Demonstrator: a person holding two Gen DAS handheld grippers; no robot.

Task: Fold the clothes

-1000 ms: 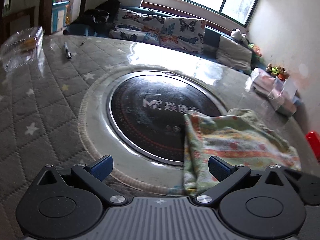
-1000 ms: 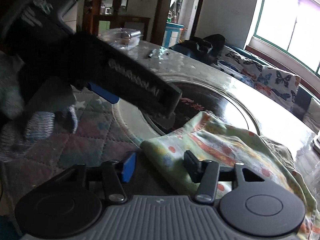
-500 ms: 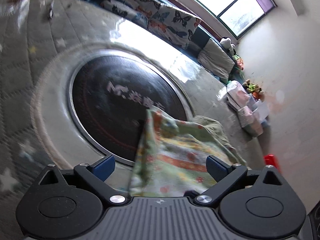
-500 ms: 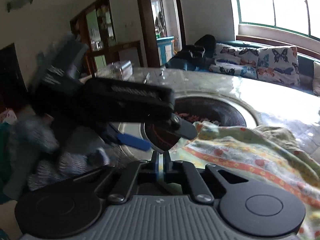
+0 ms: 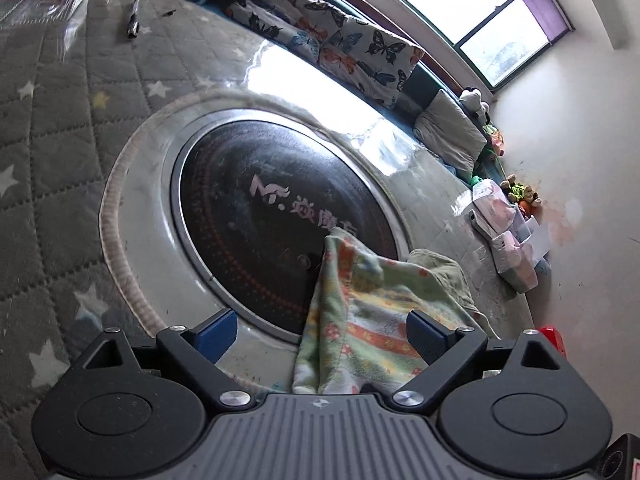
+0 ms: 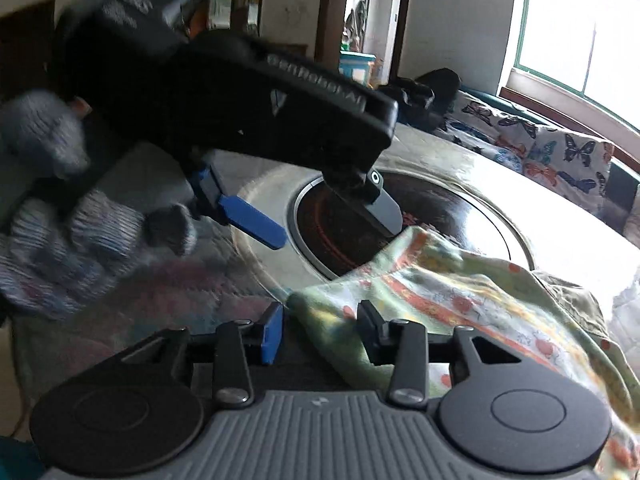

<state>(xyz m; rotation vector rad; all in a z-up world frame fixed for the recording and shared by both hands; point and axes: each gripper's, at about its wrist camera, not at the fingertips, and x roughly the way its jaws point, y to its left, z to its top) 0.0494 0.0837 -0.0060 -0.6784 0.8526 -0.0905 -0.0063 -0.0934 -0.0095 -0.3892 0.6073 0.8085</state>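
A crumpled floral garment (image 5: 372,312) in green, yellow and orange is seen lying on a round table (image 5: 60,184), partly over the edge of the dark glass cooktop (image 5: 276,224) set into the table's middle. In the left wrist view the left gripper (image 5: 322,334) is held low over the near rim of the table, its jaws set wide apart. The cloth rises as a folded ridge between the jaws, nearer the right-hand finger, and its lower edge drops out of sight behind the gripper body; whether either pad touches the fabric cannot be told. Beyond the jaws a steel ring (image 5: 160,216) is seen around the cooktop, and the quilted star-patterned cover (image 5: 44,92) spreads off to the left.

In the right wrist view the right gripper (image 6: 320,330) is shown with its jaws parted — though less widely — and a rounded corner of the garment (image 6: 440,304) is seen lying in the gap, close against the right-hand finger. No clamping is shown. Above and ahead of these jaws the left gripper (image 6: 320,216) is seen from the side, blurred, held by a gloved hand (image 6: 80,232) at the left. Far beyond the jaws a sofa with butterfly-print cushions (image 6: 552,156) is seen under a bright window (image 6: 576,28).
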